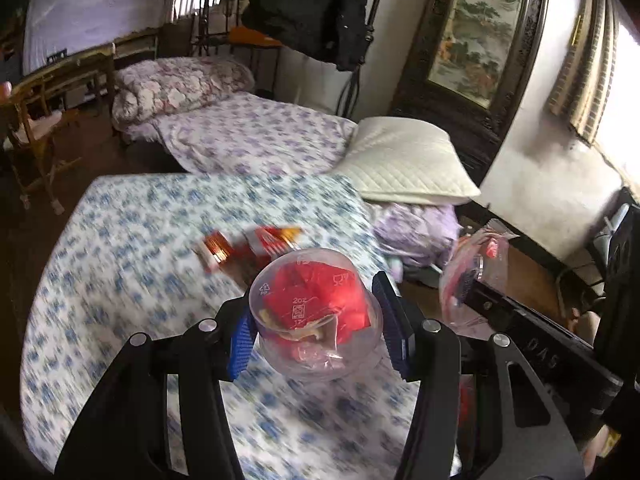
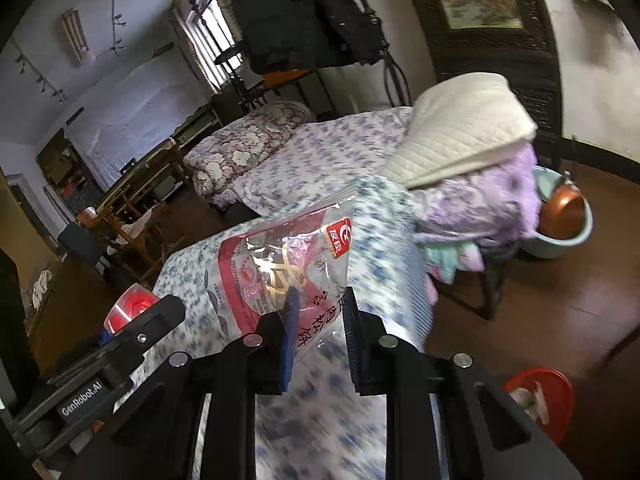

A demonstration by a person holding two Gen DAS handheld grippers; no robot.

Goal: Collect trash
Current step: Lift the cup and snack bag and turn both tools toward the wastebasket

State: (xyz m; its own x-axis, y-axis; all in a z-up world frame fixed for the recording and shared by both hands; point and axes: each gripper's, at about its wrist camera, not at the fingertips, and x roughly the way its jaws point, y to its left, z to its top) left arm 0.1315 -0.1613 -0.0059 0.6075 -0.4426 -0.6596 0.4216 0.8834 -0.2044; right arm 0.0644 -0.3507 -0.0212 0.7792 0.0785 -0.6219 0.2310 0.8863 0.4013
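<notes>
My left gripper (image 1: 316, 340) is shut on a clear plastic cup (image 1: 312, 312) with red wrapping inside, held above the blue-flowered bed (image 1: 132, 256). Orange-red wrappers (image 1: 248, 246) lie on the bed just beyond the cup. My right gripper (image 2: 320, 336) is shut on a clear snack bag with red print (image 2: 276, 272), held above the same bed (image 2: 384, 232). The right gripper with its bag (image 1: 476, 268) shows at the right of the left wrist view. The left gripper (image 2: 132, 320) and its cup (image 2: 128, 308) show at the left of the right wrist view.
A red bin (image 2: 540, 404) with white trash inside stands on the brown floor at lower right. A blue basin holding a copper pot (image 2: 564, 216) sits beyond the bed. A white pillow (image 1: 404, 160) and purple bedding (image 1: 416, 228) lie at the bed's end. Wooden chairs (image 1: 36, 128) stand left.
</notes>
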